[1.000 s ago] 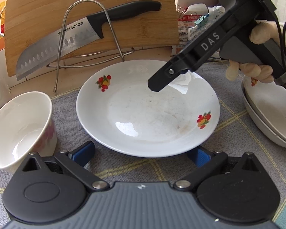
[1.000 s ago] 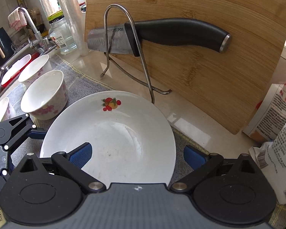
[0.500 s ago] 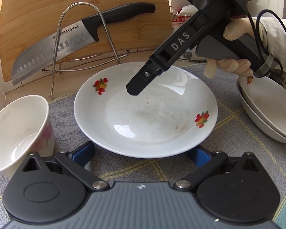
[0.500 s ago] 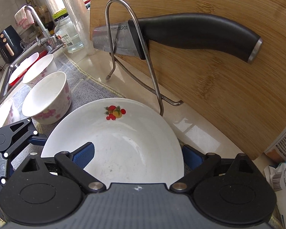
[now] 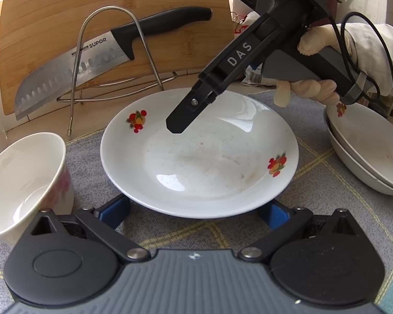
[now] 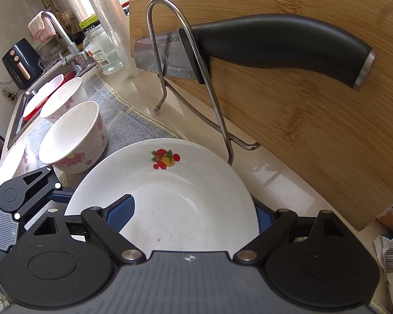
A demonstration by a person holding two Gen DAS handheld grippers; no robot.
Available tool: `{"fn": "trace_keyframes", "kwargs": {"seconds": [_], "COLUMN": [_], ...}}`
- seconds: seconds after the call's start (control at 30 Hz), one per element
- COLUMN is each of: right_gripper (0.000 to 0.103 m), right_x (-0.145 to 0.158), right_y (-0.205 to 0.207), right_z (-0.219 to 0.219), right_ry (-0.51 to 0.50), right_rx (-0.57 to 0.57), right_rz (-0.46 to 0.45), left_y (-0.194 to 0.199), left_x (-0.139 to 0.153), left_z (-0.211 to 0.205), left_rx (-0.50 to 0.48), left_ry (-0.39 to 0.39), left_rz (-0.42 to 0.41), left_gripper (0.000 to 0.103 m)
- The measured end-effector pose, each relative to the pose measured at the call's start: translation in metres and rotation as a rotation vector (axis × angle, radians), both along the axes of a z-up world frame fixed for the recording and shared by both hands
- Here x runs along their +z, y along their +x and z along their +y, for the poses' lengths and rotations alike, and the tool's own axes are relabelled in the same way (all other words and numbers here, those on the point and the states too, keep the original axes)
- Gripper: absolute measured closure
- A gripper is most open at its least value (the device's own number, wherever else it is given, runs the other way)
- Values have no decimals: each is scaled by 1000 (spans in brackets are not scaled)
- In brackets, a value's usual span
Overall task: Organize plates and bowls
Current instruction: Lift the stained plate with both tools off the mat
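Here's the white plate (image 5: 199, 154), fruit prints on its rim, sitting flat on the grey cloth (image 5: 314, 162) that covers the counter (image 6: 275, 183), right in the middle of the action. The right gripper (image 6: 194, 214) is down over its right edge, one blue finger (image 6: 121, 213) inside the dish and the other tucked outside the rim, and those fingers are closing with the rim between them; the inner pad stands clear of the china, so no squeeze on it. From the left camera that same gripper slants in from the upper right, a gloved hand (image 5: 309, 89) on its handle, black tip hanging over the far part of the plate. The left gripper (image 5: 195, 213) waits at the near rim, fingers spread wide either side, holding nothing. To the left, a white bowl (image 5: 23, 183) with pink flowers stands just beside the plate, with more bowls (image 6: 64, 96) lined up beyond it toward the sink (image 6: 26, 99). On the right, stacked plates (image 5: 366, 154) rest on the cloth, apart from the main one. Behind it all, a wooden cutting board (image 5: 112, 26) leans upright, a wire rack (image 5: 112, 60) in front of it with a black-handled knife (image 5: 112, 49) slotted through.
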State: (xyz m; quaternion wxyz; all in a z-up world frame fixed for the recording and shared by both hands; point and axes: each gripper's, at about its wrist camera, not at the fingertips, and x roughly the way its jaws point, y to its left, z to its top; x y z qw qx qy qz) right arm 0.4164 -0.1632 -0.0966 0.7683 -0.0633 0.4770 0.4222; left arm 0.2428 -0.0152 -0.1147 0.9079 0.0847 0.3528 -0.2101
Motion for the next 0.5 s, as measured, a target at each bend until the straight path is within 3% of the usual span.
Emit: {"fn": "trace_keyframes", "kwargs": {"seconds": [0.5], "right_gripper": [9], "right_x": [0], "right_y": [4], "right_z": [-1], "right_ry": [25], "right_rx": [10], "right_rz": [13], "left_y": [3], "left_x": [0], "left_z": [-2], "left_rx": [-15], "left_ry": [-5], "left_rz": [-5], "left_gripper": [1]}}
